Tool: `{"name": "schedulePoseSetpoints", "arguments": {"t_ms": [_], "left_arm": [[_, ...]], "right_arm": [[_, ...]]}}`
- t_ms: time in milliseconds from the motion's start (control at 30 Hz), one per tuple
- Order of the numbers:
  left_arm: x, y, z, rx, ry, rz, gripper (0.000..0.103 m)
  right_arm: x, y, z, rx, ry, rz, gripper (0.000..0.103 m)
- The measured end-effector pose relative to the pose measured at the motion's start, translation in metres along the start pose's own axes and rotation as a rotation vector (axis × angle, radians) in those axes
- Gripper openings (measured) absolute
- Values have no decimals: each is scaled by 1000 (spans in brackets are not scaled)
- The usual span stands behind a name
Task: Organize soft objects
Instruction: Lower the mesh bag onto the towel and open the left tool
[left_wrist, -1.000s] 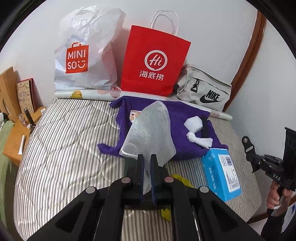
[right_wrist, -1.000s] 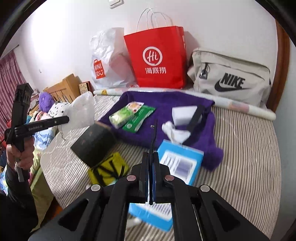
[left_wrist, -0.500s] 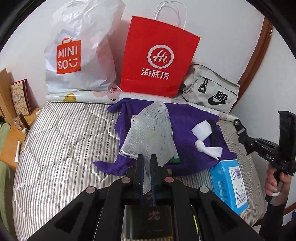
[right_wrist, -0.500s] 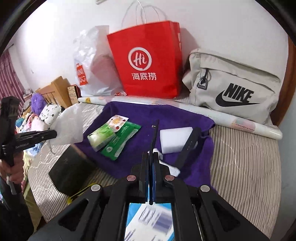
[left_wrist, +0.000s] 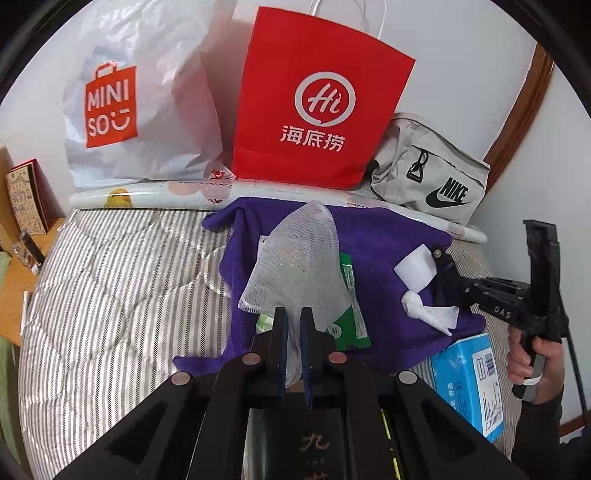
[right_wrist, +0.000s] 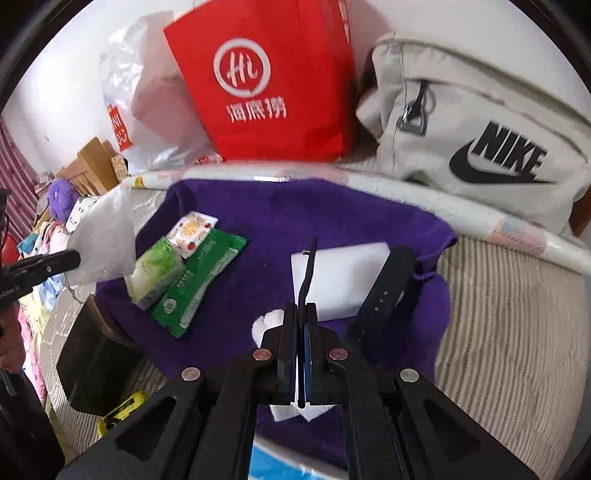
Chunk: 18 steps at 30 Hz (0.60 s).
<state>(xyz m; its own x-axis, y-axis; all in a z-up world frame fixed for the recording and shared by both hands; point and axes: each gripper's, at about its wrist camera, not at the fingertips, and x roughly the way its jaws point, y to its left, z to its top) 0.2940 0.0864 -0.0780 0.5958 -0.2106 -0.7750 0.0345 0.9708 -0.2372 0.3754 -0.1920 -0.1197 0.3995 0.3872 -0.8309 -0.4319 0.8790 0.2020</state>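
Note:
My left gripper (left_wrist: 292, 314) is shut on a white mesh net (left_wrist: 299, 258) and holds it up over the purple towel (left_wrist: 384, 240) spread on the striped bed. My right gripper (right_wrist: 301, 308) is shut on a thin black strap (right_wrist: 308, 269) above the towel (right_wrist: 295, 210). On the towel lie a white foam block (right_wrist: 343, 280), a black watch band (right_wrist: 388, 291), a crumpled white tissue (left_wrist: 428, 314), green wet-wipe packs (right_wrist: 195, 284) and a small fruit-print pack (right_wrist: 192, 230). The net and the left gripper show at the left of the right wrist view (right_wrist: 103, 240).
A red paper bag (left_wrist: 314, 99), a white Miniso bag (left_wrist: 136, 99) and a grey Nike bag (right_wrist: 480, 129) stand against the wall behind a rolled mat (left_wrist: 155, 194). A blue box (left_wrist: 469, 380) and a black box (right_wrist: 92, 369) lie near the bed's front edge.
Both grippers have moved forward over the purple towel, each holding its item. The right gripper now hangs over the foam block and tissue; the net is over the wipe packs.

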Motion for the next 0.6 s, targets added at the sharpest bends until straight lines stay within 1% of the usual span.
{"name": "schedulePoseSetpoints", "arguments": {"t_ms": [133,233,400,500,567,600], "left_arm": [[8,-4,5,14,8,1,7],[15,-6,9,19,18,4,7],[29,-11,16,25,41,-7,7],[38,-14,20,24,56,-22,7],[44,-17,23,29,68,-30,7],[47,-18,24,28,71,-30,7]], "right_arm": [[13,-4,0,8,27,5,3],[18,-8,-1,8,52,6,5],[15,-8,-1,-20,50,-11,8],[11,-7,0,-37,39,-31,17],[9,-7,1,-49,28,-42,27],[8,-7,1,-52,24,-51,30]]}}
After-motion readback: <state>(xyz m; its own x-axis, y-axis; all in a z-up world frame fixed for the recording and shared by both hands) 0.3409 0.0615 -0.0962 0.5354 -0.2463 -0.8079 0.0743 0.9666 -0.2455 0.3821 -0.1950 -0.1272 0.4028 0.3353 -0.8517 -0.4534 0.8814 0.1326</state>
